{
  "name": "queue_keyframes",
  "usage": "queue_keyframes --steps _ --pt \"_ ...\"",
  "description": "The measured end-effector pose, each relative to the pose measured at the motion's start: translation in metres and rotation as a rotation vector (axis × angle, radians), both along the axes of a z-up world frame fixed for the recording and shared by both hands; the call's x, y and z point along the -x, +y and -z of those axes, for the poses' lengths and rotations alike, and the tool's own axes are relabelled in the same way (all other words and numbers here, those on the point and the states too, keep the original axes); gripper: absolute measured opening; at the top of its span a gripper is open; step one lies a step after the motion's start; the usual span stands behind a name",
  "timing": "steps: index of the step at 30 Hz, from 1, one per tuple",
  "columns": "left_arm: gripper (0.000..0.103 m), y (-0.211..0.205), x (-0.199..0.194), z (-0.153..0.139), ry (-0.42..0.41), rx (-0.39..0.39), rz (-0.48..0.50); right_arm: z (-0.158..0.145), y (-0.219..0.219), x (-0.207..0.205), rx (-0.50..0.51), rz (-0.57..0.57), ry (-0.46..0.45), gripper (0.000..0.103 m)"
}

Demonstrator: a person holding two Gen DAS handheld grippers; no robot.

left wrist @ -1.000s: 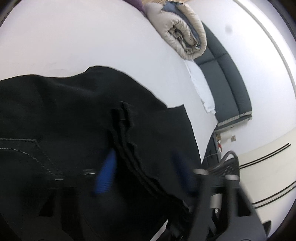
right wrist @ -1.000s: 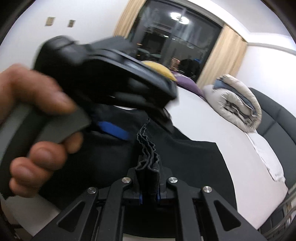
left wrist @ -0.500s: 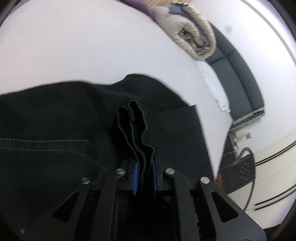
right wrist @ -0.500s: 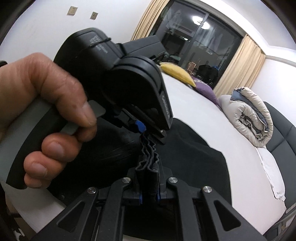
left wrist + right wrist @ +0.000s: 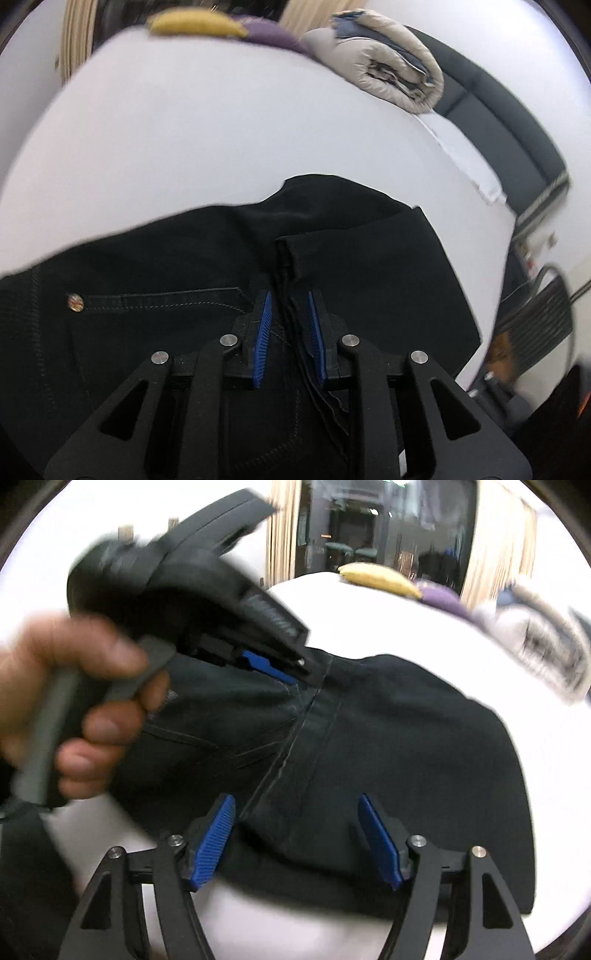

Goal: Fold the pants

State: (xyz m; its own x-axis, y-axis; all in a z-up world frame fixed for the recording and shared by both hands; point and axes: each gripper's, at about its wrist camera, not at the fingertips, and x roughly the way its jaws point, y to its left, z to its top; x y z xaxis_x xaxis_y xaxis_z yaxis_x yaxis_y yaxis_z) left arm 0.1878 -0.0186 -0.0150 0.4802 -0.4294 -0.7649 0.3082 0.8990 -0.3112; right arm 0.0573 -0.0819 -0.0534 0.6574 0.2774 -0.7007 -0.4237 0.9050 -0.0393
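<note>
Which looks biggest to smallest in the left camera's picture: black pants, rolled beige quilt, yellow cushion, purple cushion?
1. black pants, by far the largest, though nearest the camera.
2. rolled beige quilt.
3. yellow cushion.
4. purple cushion, partly hidden behind the bed's edge, so its place after the yellow one is unsure.

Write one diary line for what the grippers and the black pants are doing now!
left gripper: opening, threads between pads | right gripper: opening, nothing pinched | black pants: folded on white bed

right hand-held gripper (image 5: 295,834) released pants (image 5: 406,738), opening
</note>
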Motion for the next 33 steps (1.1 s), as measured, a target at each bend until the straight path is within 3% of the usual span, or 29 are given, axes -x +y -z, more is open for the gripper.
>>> queue_keyframes --steps 2,3,4,6,10,14,18,21,24,33 --pt "0.019 -0.018 0.009 -0.004 -0.034 -0.028 0.052 -0.011 -0.034 -0.001 -0.137 0.006 0.069 0.06" --pt "0.019 -0.028 0.014 -0.003 -0.038 -0.046 0.076 -0.014 -0.047 -0.001 -0.193 0.019 0.102 0.047" --pt "0.019 -0.04 0.02 0.002 -0.034 -0.065 0.101 -0.018 -0.071 -0.008 -0.261 0.047 0.144 0.041" --pt "0.019 -0.058 0.03 0.023 0.009 -0.123 0.155 -0.025 -0.107 -0.02 -0.364 0.092 0.179 0.035" --pt "0.019 -0.066 0.044 0.04 -0.04 -0.177 0.155 -0.037 -0.179 -0.08 -0.603 0.085 0.288 0.035" --pt "0.019 -0.072 0.039 0.039 -0.018 -0.182 0.153 -0.019 -0.209 -0.148 -0.739 0.089 0.414 0.035" --pt "0.019 -0.071 0.037 0.039 -0.017 -0.179 0.15 0.016 -0.218 -0.196 -0.804 0.133 0.523 0.031" --pt "0.019 -0.07 0.036 0.038 -0.014 -0.174 0.151 0.048 -0.217 -0.197 -0.809 0.185 0.595 0.0" --pt "0.019 -0.07 0.031 0.041 -0.016 -0.172 0.15 0.057 -0.22 -0.179 -0.843 0.187 0.598 0.0" --pt "0.019 -0.071 0.038 0.037 -0.027 -0.174 0.145 0.062 -0.232 -0.082 -0.819 0.2 0.605 0.001"
